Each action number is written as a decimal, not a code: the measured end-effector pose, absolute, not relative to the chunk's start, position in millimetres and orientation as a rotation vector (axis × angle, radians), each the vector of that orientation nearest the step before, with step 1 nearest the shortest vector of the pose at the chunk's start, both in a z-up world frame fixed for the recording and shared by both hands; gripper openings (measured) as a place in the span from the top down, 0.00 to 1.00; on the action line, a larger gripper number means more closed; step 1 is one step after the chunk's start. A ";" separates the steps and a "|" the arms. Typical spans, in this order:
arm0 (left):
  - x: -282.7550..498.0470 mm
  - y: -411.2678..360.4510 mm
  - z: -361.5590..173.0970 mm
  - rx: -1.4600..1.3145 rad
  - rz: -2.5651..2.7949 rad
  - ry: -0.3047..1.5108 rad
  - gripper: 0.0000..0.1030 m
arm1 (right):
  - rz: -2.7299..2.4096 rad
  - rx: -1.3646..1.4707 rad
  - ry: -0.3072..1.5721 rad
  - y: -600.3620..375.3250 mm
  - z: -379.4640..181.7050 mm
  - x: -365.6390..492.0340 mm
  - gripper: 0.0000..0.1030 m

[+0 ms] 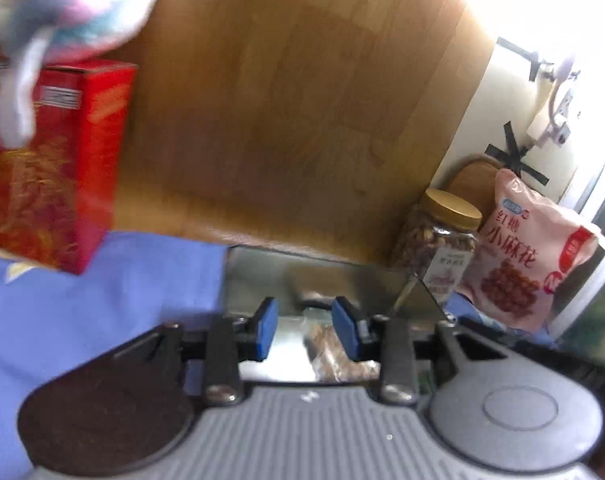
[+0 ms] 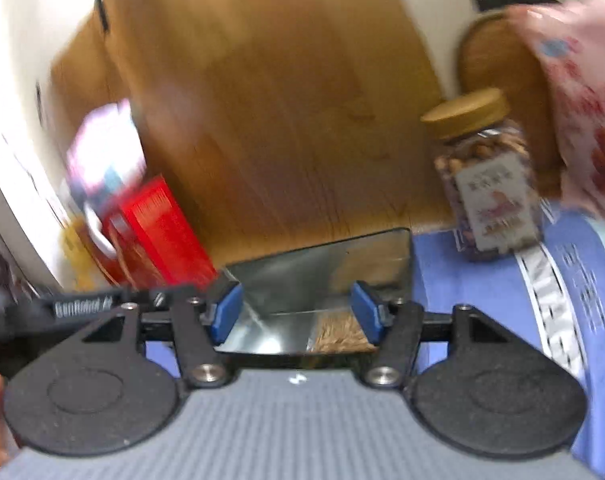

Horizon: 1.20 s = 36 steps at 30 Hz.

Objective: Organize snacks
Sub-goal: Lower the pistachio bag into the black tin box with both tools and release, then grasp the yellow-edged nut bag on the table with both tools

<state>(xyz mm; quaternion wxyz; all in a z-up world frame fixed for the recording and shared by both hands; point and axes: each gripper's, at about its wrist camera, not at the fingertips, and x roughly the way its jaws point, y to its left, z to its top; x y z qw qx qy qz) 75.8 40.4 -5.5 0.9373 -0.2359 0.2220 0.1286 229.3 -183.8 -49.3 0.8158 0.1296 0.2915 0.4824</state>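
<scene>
Snacks are gathered on a blue cloth (image 1: 102,288) against a wooden panel (image 1: 286,112): a red box (image 1: 58,168) stands at the left with a pale, blurred packet (image 1: 66,4) on top of it, while a gold-lidded jar of nuts (image 1: 438,248) and a pink bag of small fried-dough twists (image 1: 522,256) stand side by side at the right, the bag leaning against the wall. A clear, shiny tray (image 2: 322,276) lies between the two groups, and a transparent packet of brown snack (image 1: 334,352) is seen in it, close to both tools.

The left gripper (image 1: 304,330) is held over the near end of the tray with its blue pads only narrowly apart; the clear packet lies below and behind the gap, and no pad can be seen pressing on it, so nothing appears to be gripped. The right gripper (image 2: 298,312) is spread wide and empty, aimed along the tray.

The step in hand is judged to be filling the tray, with most snacks not yet placed. For the next move, one loose item, probably the jar, would need to be straddled by the wide right tongs, squeezed firmly below the lid and carried upright to the tray. Both views are motion-blurred, so fine contact cannot be confirmed.
</scene>
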 end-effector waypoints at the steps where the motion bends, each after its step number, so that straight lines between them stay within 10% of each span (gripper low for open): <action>1: 63.7 38.6 -9.0 -0.485 0.273 0.484 0.69 | 1.031 0.323 0.633 -197.2 -49.9 225.9 0.44; 4: 30.4 22.1 -20.2 -0.488 0.301 0.536 0.69 | 1.025 0.441 0.692 -236.6 -58.6 206.1 0.60; 26: -53.3 -54.5 -56.7 -0.455 0.273 0.534 0.62 | 1.086 0.334 0.920 -214.7 -122.0 138.6 0.87; 31: -58.2 -66.1 -69.5 -0.488 0.178 0.580 0.53 | 1.153 0.432 1.027 -271.0 -128.6 102.6 0.87; 36: -56.2 -91.0 -82.2 -0.492 0.085 0.631 0.53 | 1.155 0.415 0.968 -311.2 -133.7 59.3 0.60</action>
